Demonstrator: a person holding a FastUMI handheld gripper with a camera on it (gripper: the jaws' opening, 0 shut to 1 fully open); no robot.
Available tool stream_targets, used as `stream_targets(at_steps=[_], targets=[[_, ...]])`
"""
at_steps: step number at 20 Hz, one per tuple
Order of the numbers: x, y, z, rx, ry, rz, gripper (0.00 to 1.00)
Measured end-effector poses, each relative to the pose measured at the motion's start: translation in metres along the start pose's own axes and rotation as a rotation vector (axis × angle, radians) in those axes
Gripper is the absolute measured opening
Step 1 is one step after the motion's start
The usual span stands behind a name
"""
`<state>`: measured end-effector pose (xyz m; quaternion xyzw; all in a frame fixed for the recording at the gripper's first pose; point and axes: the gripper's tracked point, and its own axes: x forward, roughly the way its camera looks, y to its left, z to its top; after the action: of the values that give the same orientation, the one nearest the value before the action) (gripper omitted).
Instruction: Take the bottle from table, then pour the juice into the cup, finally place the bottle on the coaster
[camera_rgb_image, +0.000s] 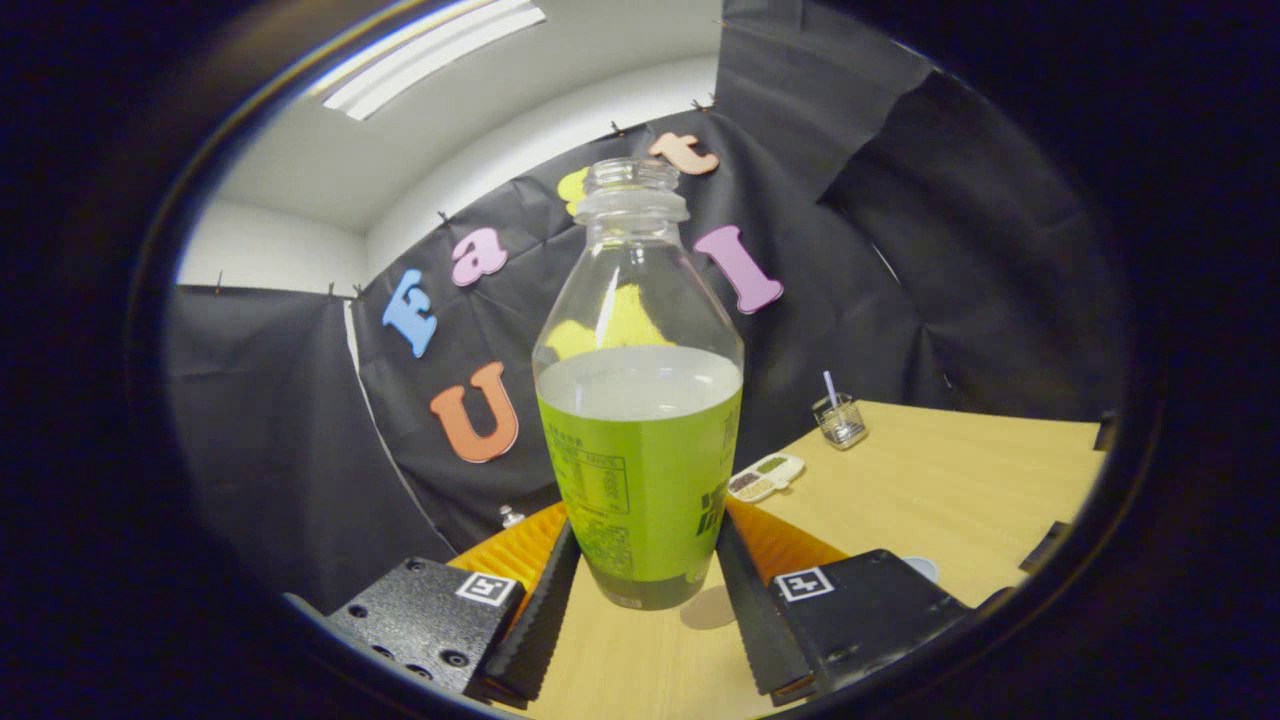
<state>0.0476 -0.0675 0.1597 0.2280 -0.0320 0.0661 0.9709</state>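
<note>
The gripper is clamping the bottle at its lower body, with both fingers pressing against the green label from either side at a medium spread. The one bottle is standing upright, uncapped, with its base hanging clear of the table and casting a small shadow on the wood just beneath. Pale juice is filling it to roughly half height. Ahead of the fingers and behind the bottle, one orange ribbed mat is lying on the table. Beyond it, one small white tray of divided portions is sitting near the table's back edge, and one clear square glass holding a straw is standing farther along that edge. Bare wooden surface is extending openly beside the gripper.
</note>
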Motion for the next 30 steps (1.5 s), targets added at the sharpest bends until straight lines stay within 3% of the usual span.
stream_targets(at_steps=[8, 13, 18, 22, 26, 30], targets=[[0.020, -0.014, -0.003, -0.162, 0.012, -0.063, 0.79], [0.046, -0.012, -0.010, -0.221, 0.010, -0.059, 0.79], [0.078, -0.002, -0.041, -0.278, 0.099, -0.004, 0.80], [0.116, 0.002, -0.085, -0.313, 0.176, -0.007, 0.80], [0.144, -0.014, -0.124, -0.399, 0.228, -0.086, 0.80], [0.167, -0.039, -0.151, -0.400, 0.298, -0.138, 0.80]])
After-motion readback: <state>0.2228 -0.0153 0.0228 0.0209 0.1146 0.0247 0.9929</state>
